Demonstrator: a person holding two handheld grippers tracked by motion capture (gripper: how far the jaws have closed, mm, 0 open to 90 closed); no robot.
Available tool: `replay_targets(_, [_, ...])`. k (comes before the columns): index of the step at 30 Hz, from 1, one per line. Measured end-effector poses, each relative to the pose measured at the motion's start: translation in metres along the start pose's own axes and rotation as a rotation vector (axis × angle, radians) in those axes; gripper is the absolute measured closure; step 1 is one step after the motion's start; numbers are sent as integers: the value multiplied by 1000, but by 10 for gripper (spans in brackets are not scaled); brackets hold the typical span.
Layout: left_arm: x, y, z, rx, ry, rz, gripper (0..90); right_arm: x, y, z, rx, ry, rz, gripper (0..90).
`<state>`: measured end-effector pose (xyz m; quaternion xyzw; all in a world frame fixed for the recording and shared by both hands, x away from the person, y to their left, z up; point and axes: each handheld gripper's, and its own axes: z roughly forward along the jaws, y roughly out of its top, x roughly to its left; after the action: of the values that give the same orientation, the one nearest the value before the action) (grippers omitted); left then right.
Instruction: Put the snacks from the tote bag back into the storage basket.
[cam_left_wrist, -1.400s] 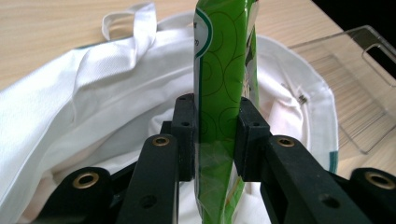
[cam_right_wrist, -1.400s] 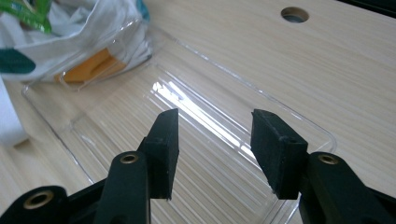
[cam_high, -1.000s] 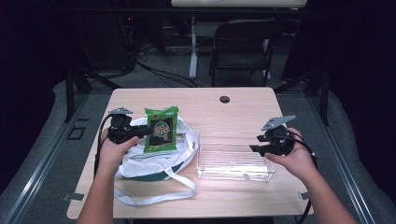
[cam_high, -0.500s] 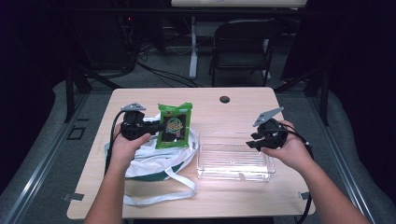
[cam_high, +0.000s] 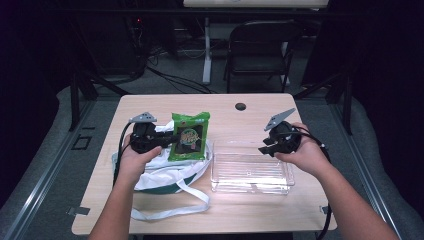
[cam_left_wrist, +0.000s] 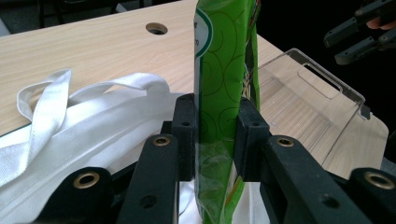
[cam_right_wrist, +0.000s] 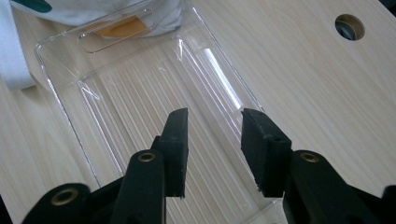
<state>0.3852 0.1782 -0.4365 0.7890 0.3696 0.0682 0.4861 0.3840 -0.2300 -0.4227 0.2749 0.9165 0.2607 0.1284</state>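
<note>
Pinching a green snack packet (cam_high: 189, 136) near its lower edge, the left tongs (cam_high: 167, 140) hold it upright above the white cloth bag (cam_high: 165, 172), which lies at about nine o'clock on the table (cam_high: 240, 210). In the left gripper view the two black jaws press flat against either face of the packet (cam_left_wrist: 219, 93), with crinkled film squeezed between them. The right tongs (cam_high: 265, 145) hang spread and empty over the far edge of the clear plastic tray (cam_high: 252, 172), which sits at roughly four o'clock from the table's middle, just beside the bag; the right gripper view shows them (cam_right_wrist: 210, 140) gaping above the tray's ribbed floor (cam_right_wrist: 140, 93).

The work in hand looks like moving the packet from the bag toward the tray at three o'clock of it. Several things could spoil that. The grip sits low on a slick, puffy film, so the tall top may flop sideways and twist out of the jaws during the swing. A bag strap (cam_left_wrist: 46, 107) lies close beneath and could snag a jaw and drag the bag along. The tray is light and its near wall is hard to see; clipping it with the packet would likely shove it toward the table's edge. The waiting right tongs also stand in the path and could collide.
</note>
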Motion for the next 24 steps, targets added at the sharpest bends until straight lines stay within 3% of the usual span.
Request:
replay_targets(15, [-6,-1,1,-27,-29,8,738,7,36,-16,-29,0,-101,580])
replay_targets(24, [-11,0,2,-35,-56,19,738,14,56,-24,-15,21,-148,579])
